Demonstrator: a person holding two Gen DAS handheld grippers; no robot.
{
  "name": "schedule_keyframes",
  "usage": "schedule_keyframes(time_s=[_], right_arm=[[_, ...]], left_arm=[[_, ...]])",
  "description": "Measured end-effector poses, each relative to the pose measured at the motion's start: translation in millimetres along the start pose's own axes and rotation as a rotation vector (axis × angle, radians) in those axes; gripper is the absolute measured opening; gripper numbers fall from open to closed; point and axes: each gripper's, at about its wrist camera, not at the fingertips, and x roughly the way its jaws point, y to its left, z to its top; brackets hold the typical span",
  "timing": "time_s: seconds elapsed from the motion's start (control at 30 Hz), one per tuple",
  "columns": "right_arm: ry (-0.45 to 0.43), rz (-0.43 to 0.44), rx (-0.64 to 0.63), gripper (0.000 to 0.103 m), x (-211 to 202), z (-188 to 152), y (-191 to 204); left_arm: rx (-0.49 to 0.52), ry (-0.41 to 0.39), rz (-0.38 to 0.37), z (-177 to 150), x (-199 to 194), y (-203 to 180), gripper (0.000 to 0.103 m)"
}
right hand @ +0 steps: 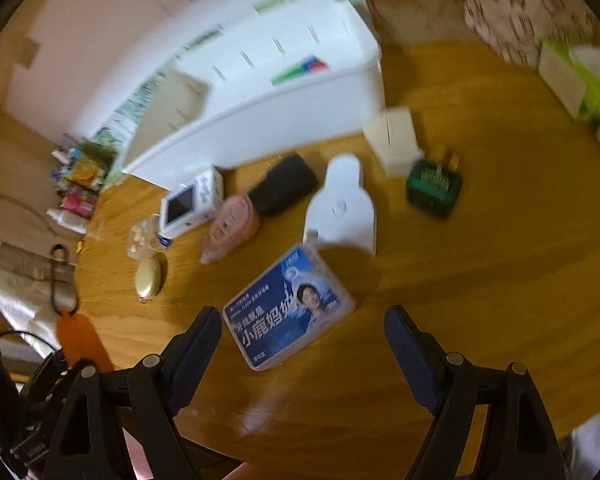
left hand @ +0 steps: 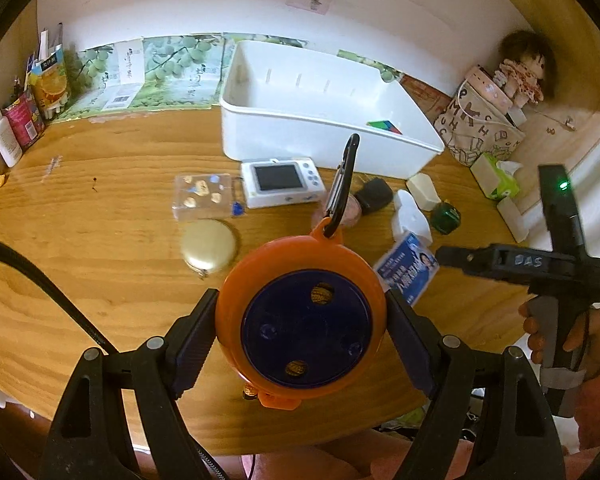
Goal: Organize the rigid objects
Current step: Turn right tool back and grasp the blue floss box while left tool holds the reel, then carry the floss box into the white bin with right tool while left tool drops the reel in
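Wooden tabletop (left hand: 100, 240) clutter awaits sorting: left gripper (left hand: 300, 332) clamps the orange reel (left hand: 300, 320), due for the far white bin (left hand: 260, 128), while right gripper (right hand: 303, 340), jaws wide, nears the blue box (right hand: 288, 308).

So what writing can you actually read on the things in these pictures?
"小鹿妈妈": blue box, large white characters; its smaller lines are blurred.
"DAS", possibly "BAS": handwritten on the right gripper's black body.
Scattered capital letters, no words: printed bag.
Green posters and snack packets: too small.
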Motion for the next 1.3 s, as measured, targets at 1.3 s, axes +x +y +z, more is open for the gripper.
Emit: schedule_keyframes(time_s=[1.3], right_arm=[[0.225, -0.305, 0.229, 0.066, 75, 22, 36]], left_arm=[[0.084, -0.086, -0.128, 90, -23, 95, 0.083]])
